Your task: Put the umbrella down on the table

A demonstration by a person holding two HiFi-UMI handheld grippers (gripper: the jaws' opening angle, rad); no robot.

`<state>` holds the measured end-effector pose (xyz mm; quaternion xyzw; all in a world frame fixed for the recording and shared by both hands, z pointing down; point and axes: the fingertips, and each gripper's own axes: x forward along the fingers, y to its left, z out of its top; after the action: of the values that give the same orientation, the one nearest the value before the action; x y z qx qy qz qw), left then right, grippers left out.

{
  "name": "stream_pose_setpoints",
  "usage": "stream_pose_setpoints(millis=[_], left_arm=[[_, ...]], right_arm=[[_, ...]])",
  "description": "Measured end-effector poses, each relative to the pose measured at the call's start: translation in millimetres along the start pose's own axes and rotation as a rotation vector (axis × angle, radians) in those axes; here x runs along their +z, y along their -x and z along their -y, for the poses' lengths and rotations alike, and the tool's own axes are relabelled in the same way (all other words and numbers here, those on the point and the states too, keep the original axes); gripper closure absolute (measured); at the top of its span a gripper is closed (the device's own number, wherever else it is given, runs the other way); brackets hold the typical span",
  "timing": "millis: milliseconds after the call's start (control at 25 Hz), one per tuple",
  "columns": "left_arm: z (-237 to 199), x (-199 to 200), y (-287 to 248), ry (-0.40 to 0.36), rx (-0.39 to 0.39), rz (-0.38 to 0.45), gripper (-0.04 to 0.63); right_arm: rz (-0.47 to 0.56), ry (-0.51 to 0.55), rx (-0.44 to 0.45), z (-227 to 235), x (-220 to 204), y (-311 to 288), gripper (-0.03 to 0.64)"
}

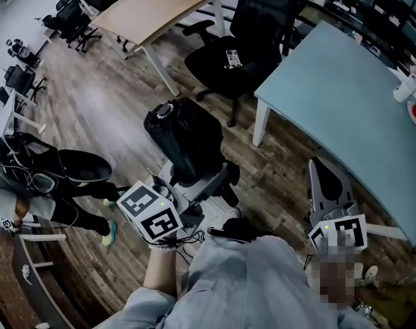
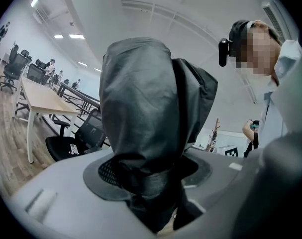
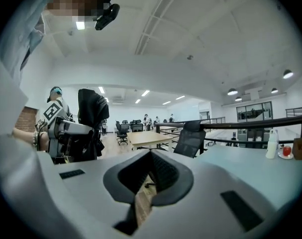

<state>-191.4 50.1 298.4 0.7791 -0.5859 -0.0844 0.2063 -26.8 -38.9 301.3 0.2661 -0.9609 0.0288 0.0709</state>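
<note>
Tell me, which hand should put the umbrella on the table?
Left. The left gripper grips the umbrella; the right gripper is empty, though it is nearer the table.

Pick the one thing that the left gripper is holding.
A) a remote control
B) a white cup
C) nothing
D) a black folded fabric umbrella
D: in the left gripper view the left gripper has its fingers closed on the black folded fabric umbrella, which stands up from between them and is not yet on the pale blue table.
</note>
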Motion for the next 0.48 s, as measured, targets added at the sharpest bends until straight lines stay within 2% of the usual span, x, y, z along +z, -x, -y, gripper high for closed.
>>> stream_pose_setpoints(millis=[160,480], left_arm=[[-22,9,-6,-0.030,-0.039,-0.030,0.337],[-56,18,-10,-0.041,-0.121,-0.065,0.337]], right_arm=[[0.000,-0.008,-0.052,-7,2,-14,0.618],[-0.001,-0.010,-0.152,-20,3,-27,0.618]])
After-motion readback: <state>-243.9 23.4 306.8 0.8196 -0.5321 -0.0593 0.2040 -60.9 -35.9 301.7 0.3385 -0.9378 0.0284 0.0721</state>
